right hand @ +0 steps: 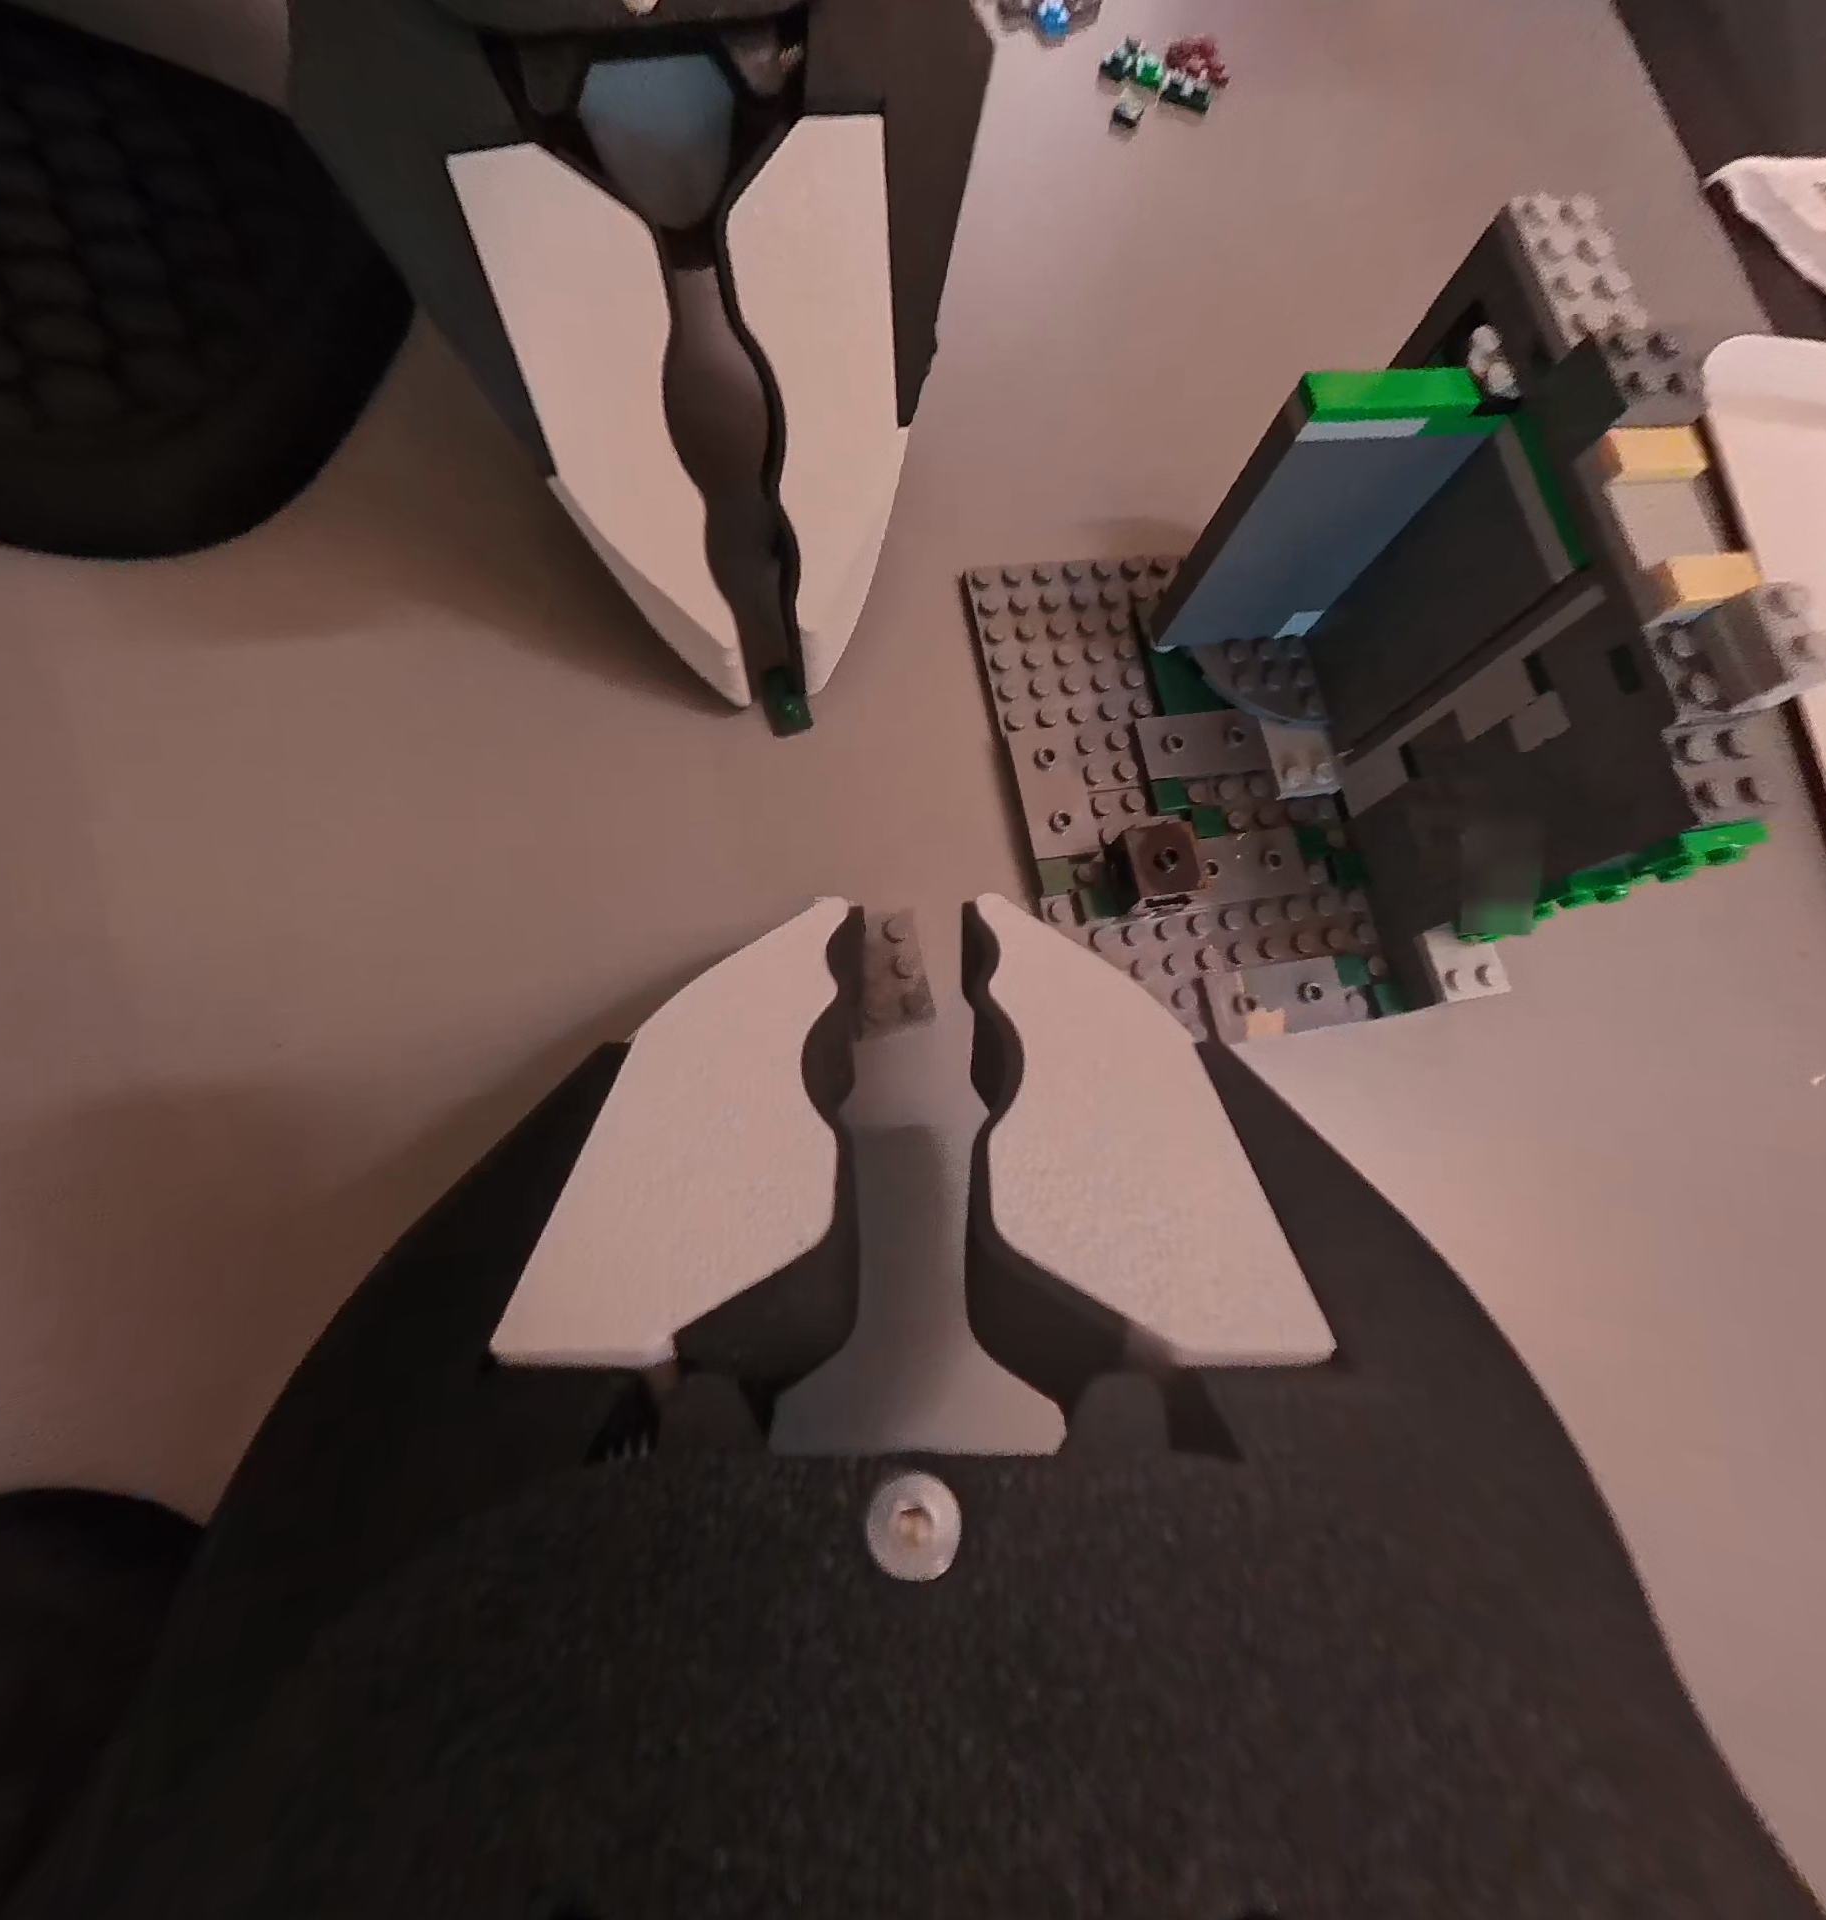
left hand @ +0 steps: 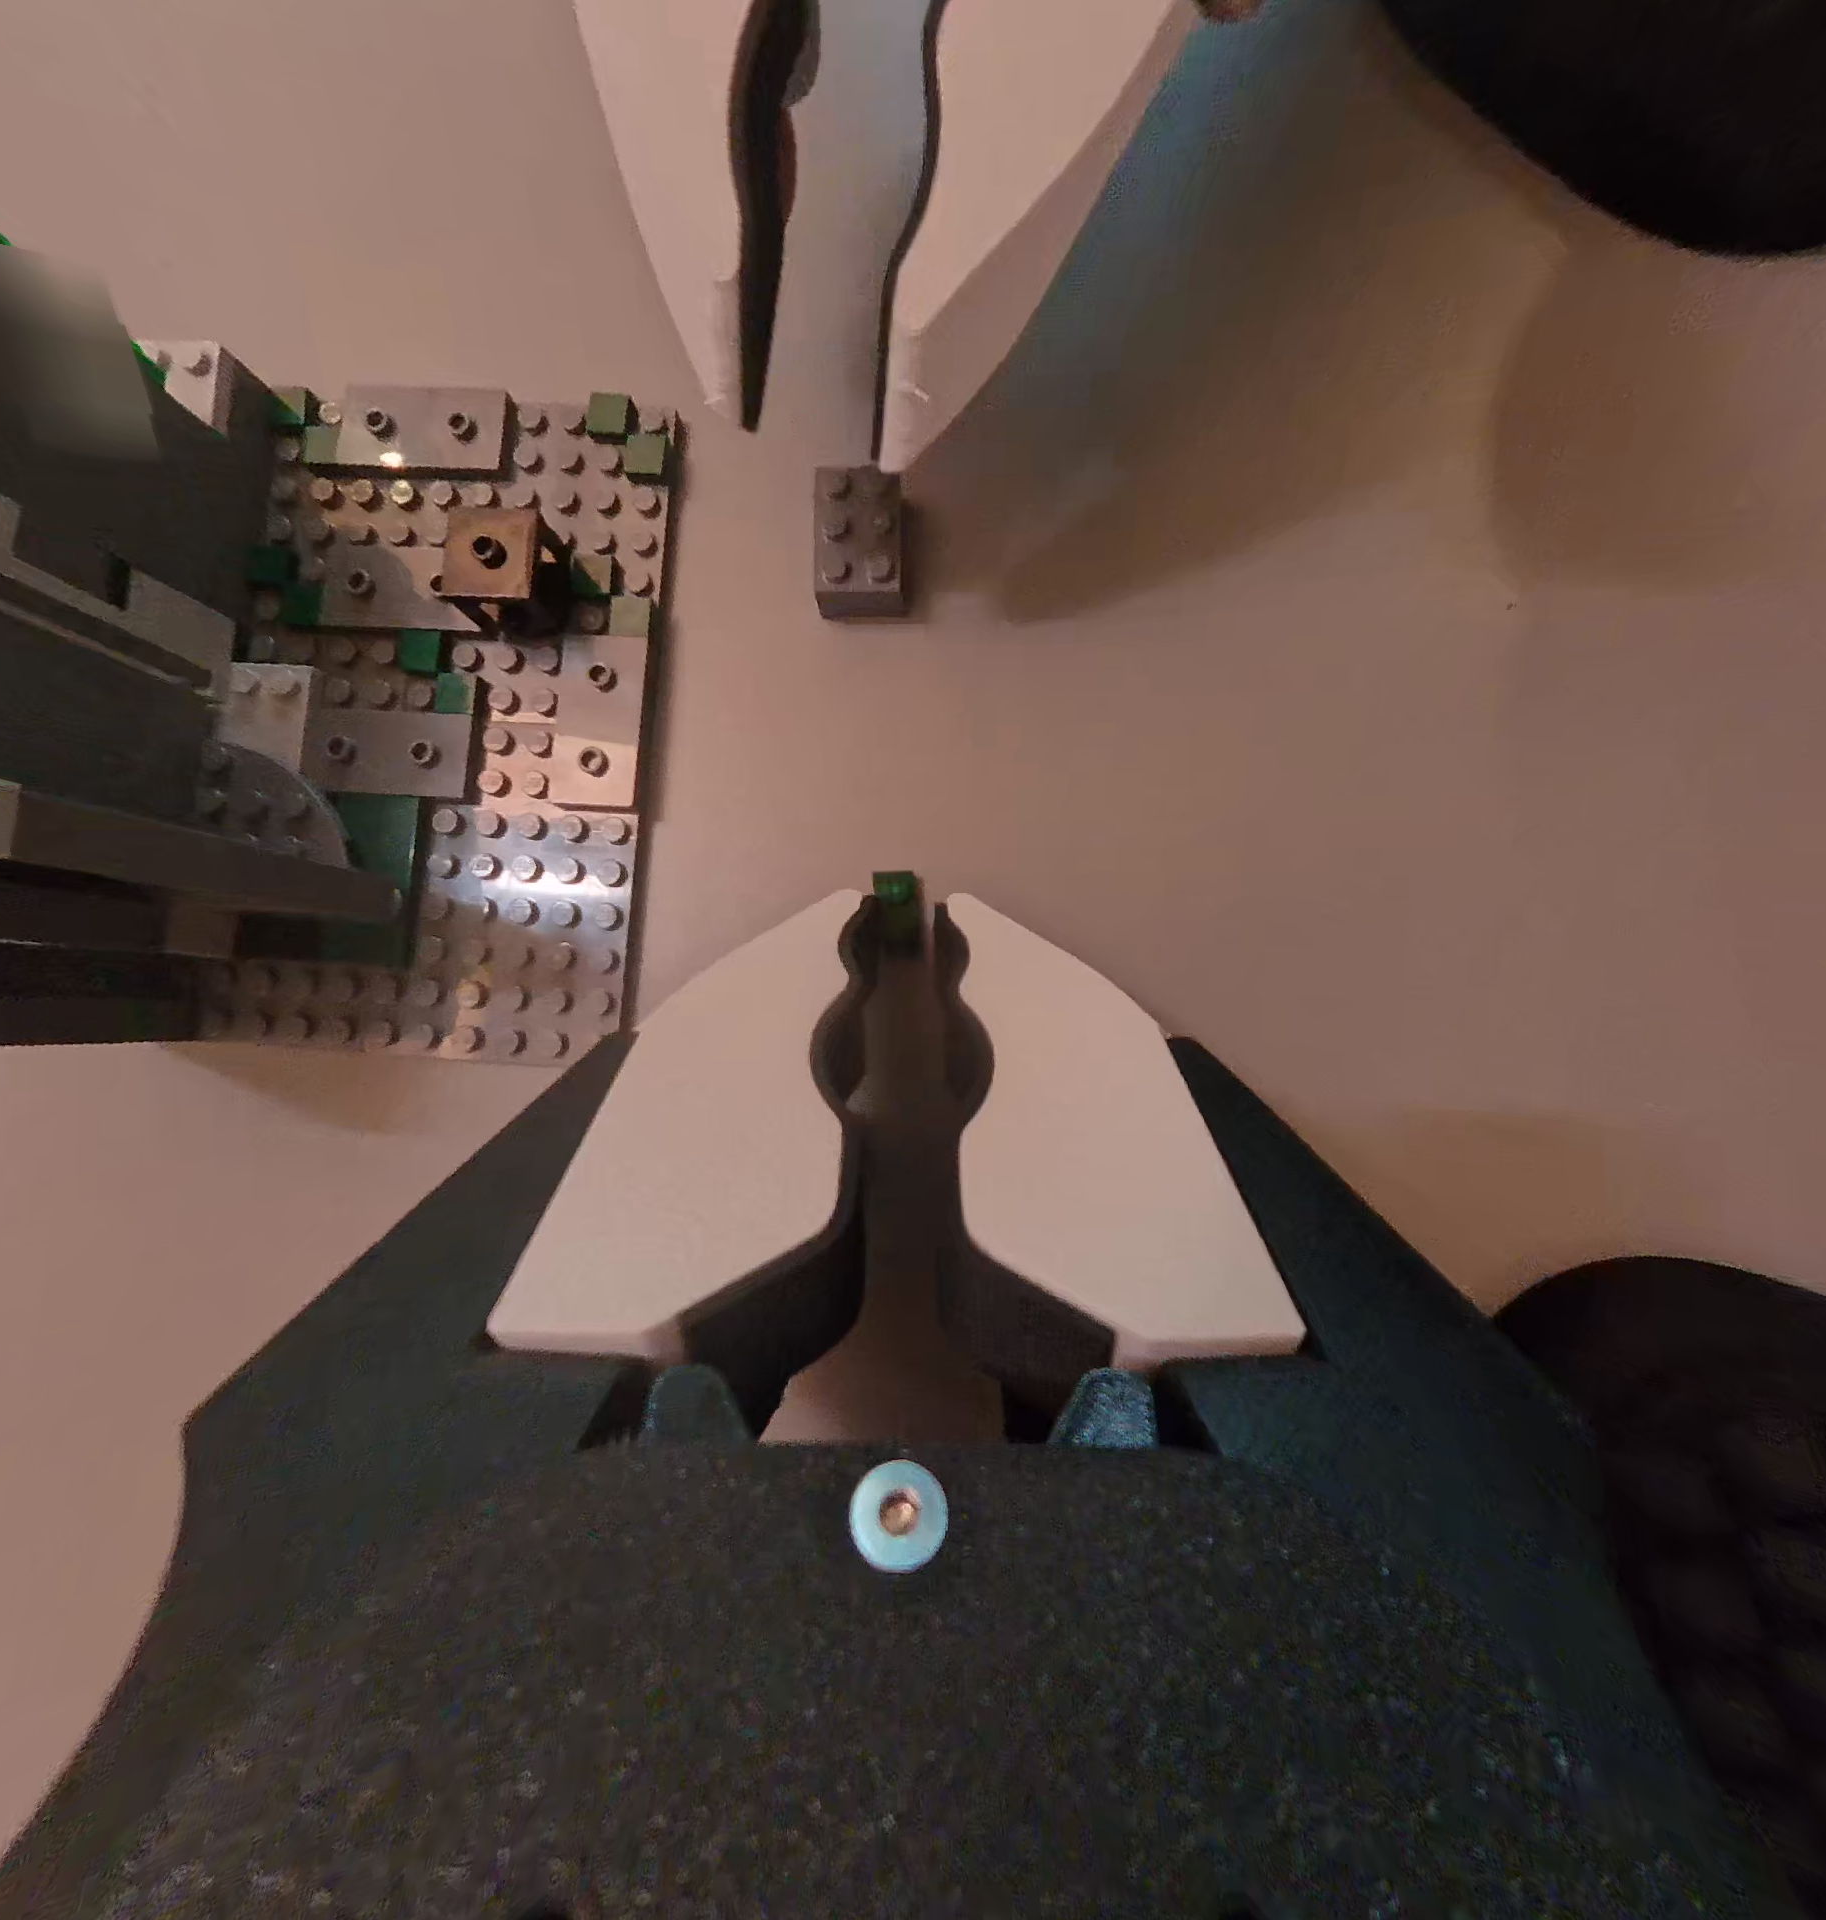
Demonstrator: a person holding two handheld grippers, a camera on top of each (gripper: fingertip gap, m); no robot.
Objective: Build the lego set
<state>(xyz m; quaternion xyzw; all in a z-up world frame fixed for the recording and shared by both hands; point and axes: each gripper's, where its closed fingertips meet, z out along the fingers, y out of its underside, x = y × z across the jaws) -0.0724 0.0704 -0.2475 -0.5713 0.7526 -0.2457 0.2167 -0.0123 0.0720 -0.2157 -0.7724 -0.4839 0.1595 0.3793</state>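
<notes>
left hand-held gripper (left hand: 896, 906) is pinching a tiny green piece (left hand: 896, 902). right hand-held gripper (right hand: 905, 914) sits narrowly open around the grey brick (right hand: 896, 971). i'd close squarely before lifting it.

Loose small bricks (right hand: 1163, 73) at the far table edge, too small and blurred to identify.

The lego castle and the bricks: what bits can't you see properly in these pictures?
- Castle: left wrist view, cut off by the left edge, part blurred.
- Loose pieces: right wrist view, too small and far.
- Gray brick: right wrist view, partly hidden behind a right gripper finger.
- Green piece: left wrist view, mostly hidden inside the left gripper.
</notes>
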